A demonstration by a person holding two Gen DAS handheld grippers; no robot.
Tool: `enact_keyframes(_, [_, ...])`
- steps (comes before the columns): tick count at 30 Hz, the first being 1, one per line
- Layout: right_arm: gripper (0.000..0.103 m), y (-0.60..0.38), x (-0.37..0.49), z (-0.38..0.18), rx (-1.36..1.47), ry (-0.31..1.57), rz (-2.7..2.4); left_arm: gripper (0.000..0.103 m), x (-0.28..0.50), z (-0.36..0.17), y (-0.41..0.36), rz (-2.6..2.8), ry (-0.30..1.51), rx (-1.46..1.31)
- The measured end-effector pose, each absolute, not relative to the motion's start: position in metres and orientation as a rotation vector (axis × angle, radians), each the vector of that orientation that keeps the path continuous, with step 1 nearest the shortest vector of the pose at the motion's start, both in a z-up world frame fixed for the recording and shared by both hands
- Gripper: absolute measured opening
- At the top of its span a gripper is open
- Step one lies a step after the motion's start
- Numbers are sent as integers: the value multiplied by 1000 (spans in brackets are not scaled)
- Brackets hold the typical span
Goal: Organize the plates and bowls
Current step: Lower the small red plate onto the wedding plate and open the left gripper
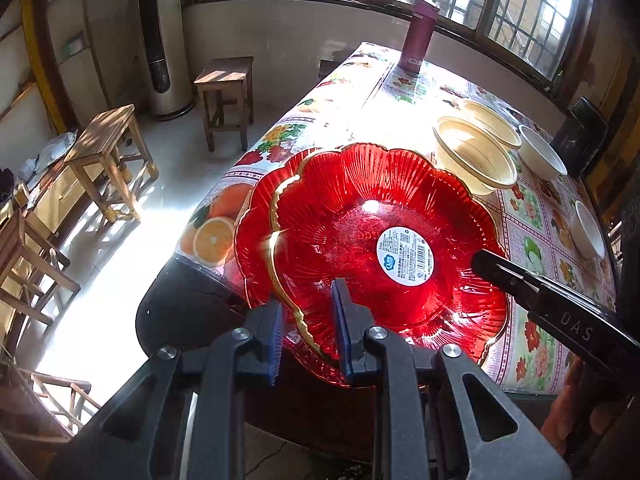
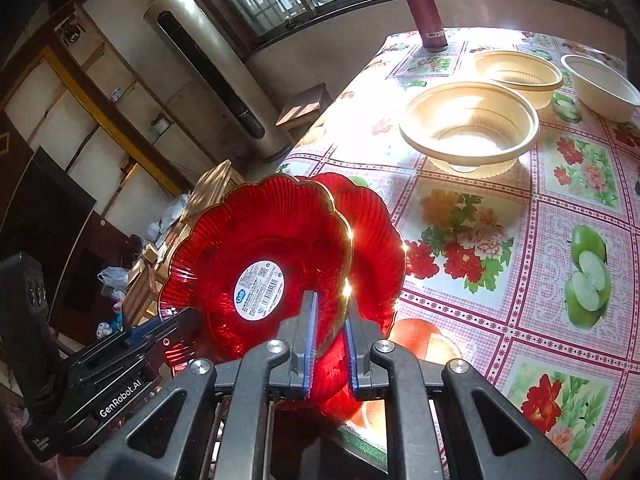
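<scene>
We had the left tongs (image 1: 308,328) clamped on the near rim of the red plate (image 1: 384,240), right tongs (image 2: 328,336) clamped on the same rim further round. The plate was tilted over a second red plate (image 1: 256,224) at the bench (image 2: 500,280) edge. Cream bowls (image 2: 468,128) sat well beyond, toward the right tongs' side, probably next.

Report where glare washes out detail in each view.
Left wrist view: sunlight blows out the tablecloth behind the red plates and the floor at left. Right wrist view: glare fills the nearest cream bowl and the table's far edge; the window bars bend.
</scene>
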State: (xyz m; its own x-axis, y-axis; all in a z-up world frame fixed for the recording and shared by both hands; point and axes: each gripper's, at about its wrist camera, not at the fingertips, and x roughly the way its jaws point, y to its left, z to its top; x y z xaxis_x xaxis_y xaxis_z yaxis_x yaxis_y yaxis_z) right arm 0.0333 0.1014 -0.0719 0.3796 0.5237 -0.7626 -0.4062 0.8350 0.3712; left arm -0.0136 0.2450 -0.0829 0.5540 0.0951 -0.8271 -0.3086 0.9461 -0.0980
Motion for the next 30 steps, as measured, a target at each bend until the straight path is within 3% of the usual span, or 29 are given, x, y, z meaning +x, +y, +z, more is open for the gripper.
enact_keyframes(17, [16,119,27,-81,-52,896,510,21,-5,-91,250,370,963,-102])
enact_keyframes(20, [18,113,27,-80,-22,885,519,32,-8,-88,252,435,942,-54])
enact_keyframes(22, [18,108,26,-79,-7,874,528,58,-11,-83,255,470,914,-47])
enact_keyframes(25, [21,101,22,-75,16,864,552,72,-18,-73,252,513,846,-16])
enact_keyframes(27, [33,96,20,-72,16,845,542,78,-21,-65,248,530,810,4])
enact_keyframes(29, [55,88,17,-69,38,824,543,81,-23,-58,244,526,781,13])
enact_keyframes(30, [58,83,16,-67,59,813,544,82,-24,-55,242,521,769,14])
